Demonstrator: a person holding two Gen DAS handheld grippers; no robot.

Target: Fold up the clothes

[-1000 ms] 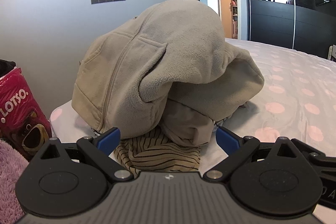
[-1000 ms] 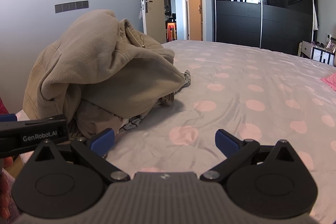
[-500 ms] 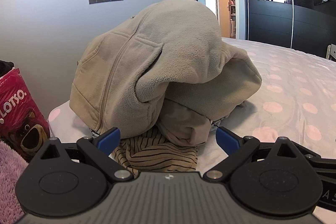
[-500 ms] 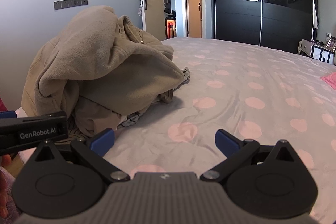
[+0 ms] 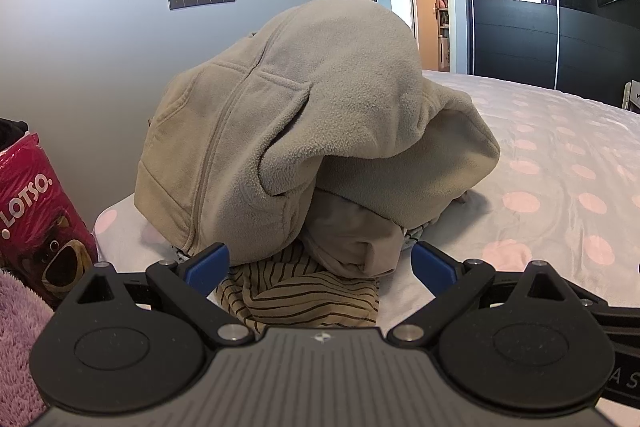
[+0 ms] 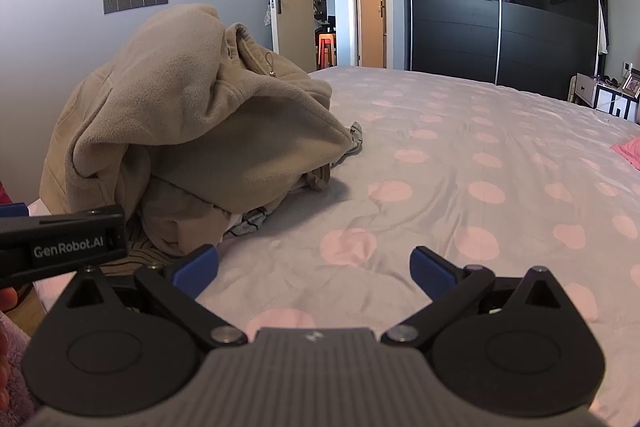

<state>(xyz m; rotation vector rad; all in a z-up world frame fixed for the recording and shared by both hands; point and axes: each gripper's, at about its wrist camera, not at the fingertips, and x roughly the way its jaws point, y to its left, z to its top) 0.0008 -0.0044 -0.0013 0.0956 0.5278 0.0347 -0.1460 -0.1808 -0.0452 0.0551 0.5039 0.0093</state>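
Most of your pile is hidden: the beige fleece jacket (image 5: 320, 123) is draped over everything in the middle of the left wrist view, so you only get scraps of what's under it. There's a tan garment (image 5: 352, 235) bulging out below the fleece, a striped top (image 5: 304, 291) poking out at the bottom center, and in the right wrist view a bit of grey patterned fabric (image 6: 248, 219) at the pile's lower edge. Can't tell what any of those really are.

The whole heap sits on the bed (image 6: 460, 163) with the pink-dotted sheet, toward the left of the right wrist frame. A red Lotso bag (image 5: 36, 211) is cut off at the left edge of the left view, with something fuzzy and purple (image 5: 16, 323) below it, also cropped. The dark wardrobe (image 6: 500, 11) fills the upper right.

Your left gripper (image 5: 320, 263) has its jaws spread wide, right at the foot of the pile with the striped top between them, holding nothing. Your right gripper (image 6: 314, 265) is also spread wide, over bare sheet beside the pile, holding nothing.
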